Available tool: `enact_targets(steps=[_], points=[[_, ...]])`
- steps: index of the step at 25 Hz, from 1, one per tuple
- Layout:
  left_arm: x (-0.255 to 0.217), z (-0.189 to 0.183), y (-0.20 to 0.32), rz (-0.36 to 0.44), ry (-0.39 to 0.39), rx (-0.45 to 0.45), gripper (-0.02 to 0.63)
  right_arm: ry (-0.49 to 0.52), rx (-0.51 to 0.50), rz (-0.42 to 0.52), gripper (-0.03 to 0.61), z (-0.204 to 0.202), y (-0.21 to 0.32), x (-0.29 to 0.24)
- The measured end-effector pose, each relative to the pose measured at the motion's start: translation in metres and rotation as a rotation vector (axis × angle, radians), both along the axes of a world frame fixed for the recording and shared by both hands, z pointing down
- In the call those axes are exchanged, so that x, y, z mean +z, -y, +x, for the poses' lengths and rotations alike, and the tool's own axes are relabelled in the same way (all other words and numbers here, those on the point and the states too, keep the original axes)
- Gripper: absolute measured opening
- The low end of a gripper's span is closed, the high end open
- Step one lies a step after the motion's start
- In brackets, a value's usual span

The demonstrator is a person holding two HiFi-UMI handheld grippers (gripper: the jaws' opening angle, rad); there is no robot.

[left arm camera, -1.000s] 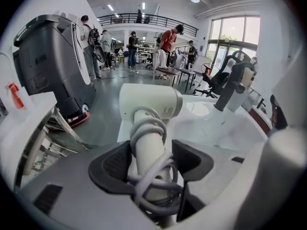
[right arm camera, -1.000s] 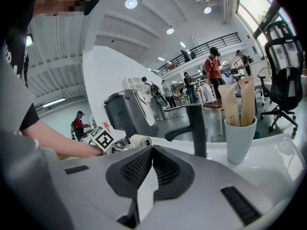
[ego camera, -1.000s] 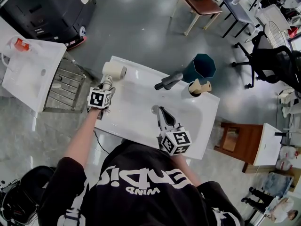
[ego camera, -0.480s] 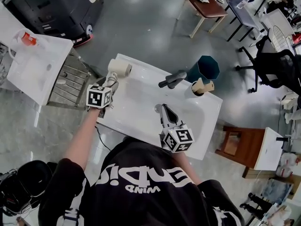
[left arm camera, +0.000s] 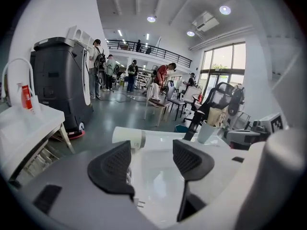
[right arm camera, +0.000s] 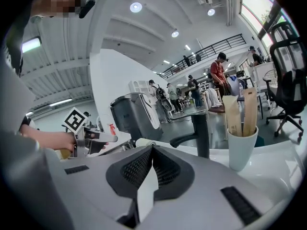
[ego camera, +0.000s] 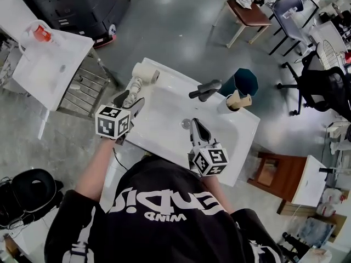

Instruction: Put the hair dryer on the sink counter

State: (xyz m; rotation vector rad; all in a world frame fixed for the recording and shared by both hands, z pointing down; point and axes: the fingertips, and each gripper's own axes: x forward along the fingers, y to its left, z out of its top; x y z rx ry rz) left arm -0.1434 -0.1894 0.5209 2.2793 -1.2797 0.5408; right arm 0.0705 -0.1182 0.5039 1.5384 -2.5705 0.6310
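Cream hair dryer (ego camera: 143, 74) rests on the tabletop (ego camera: 175, 84), so the wide-open left hand-held gripper (ego camera: 131, 98) should retreat straight back without nudging it.

In the left gripper view the hair dryer (left arm camera: 128, 139) shows only its barrel; its handle is hidden behind the left-hand jaw. In the head view the person's torso (ego camera: 159, 212) covers the worktop's (ego camera: 159, 125) near edge.

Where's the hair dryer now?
Head view: the cream hair dryer lies on the far-left corner of the white sink counter, beyond the open left hand-held gripper, left of the black faucet.
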Motion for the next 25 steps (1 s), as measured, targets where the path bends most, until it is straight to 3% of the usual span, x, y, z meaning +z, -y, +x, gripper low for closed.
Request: enact_targets(steps=[8, 14, 17, 25], points=[[-0.035, 0.009, -0.046, 0.1, -0.078, -0.035, 0.26, -0.007, -0.018, 0.031, 0.023, -0.005, -0.004, -0.013], [-0.033, 0.011, -0.066, 0.137, -0.157, -0.079, 0.083, -0.025, -0.022, 0.05, 0.023, -0.008, -0.007, -0.015], [-0.026, 0.007, -0.07, 0.151, -0.155, -0.104, 0.029, -0.035, -0.027, 0.056, 0.023, -0.011, -0.008, -0.011], [-0.023, 0.003, -0.07, 0.218, -0.121, -0.123, 0.009, -0.04, -0.006, 0.056, 0.023, -0.009, -0.007, -0.003]])
